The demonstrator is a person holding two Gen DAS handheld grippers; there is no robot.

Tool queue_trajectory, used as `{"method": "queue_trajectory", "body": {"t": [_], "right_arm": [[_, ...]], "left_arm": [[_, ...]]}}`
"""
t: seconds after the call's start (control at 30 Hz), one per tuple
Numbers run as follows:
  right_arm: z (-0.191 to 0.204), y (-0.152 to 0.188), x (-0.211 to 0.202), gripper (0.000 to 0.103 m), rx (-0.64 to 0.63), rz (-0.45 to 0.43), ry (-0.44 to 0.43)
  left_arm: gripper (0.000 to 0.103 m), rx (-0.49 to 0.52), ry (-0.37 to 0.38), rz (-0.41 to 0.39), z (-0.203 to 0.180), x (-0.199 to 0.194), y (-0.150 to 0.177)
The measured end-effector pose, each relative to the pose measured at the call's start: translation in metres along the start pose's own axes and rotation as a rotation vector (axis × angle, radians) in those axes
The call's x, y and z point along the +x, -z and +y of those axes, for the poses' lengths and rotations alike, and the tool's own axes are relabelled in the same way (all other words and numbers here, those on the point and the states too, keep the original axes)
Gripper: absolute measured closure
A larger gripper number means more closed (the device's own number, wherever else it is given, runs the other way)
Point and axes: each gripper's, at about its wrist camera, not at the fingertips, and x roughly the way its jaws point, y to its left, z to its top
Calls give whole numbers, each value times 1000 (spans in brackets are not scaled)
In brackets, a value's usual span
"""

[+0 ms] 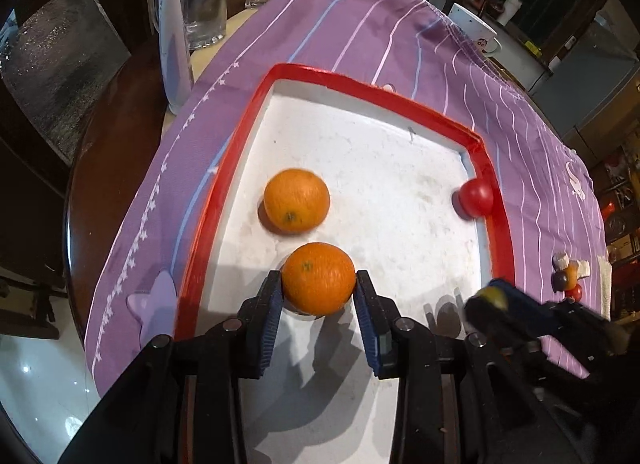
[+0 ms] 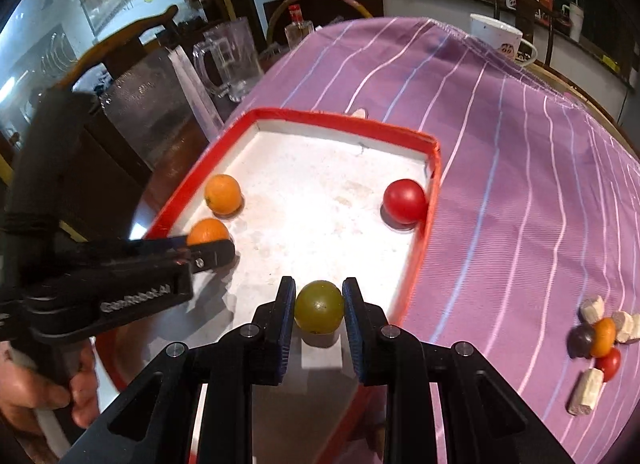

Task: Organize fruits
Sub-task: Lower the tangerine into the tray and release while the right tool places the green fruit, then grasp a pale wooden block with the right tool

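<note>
Right wrist: tray (image 2: 420, 248) with tomato (image 2: 405, 201)

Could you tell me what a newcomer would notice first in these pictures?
Probably the red-rimmed white tray on the purple striped cloth, with a loose orange at its left side and a red fruit in its far right corner. Next, the left gripper clamping a second orange, and the right gripper clamping a green fruit.
</note>
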Motion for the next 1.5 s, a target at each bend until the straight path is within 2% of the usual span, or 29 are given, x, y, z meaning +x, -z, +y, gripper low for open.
{"method": "queue_trajectory", "body": {"t": [0.07, 0.17, 0.33, 0.53, 0.7, 0.97, 1.23, 1.4, 1.5], "right_arm": [[-1, 0, 6, 76, 12, 3, 7], [-2, -2, 11, 75, 26, 8, 18], [-3, -6, 3, 74, 34, -9, -13], [-10, -4, -18, 69, 68, -47, -29], [-36, 16, -55, 69, 165, -98, -20], [-87, 62, -95, 67, 351, -140, 13], [-101, 80, -114, 67, 343, -141, 6], [-114, 85, -123, 66, 324, -141, 0], [-120, 90, -119, 63, 312, -111, -13]], "left_arm": [[67, -2, -9, -2, 2, -1, -2], [52, -16, -5, -22, 5, -10, -3], [46, -40, -16, -56, 8, -31, -4], [41, -18, -64, -122, -1, -63, 8], [35, 44, -106, -140, -27, -84, 25], [35, 180, -135, -164, -92, -102, 50], [35, 266, -149, -170, -145, -105, 65], [34, 251, -150, -166, -160, -108, 72], [30, 218, -148, -161, -159, -108, 75]]}}
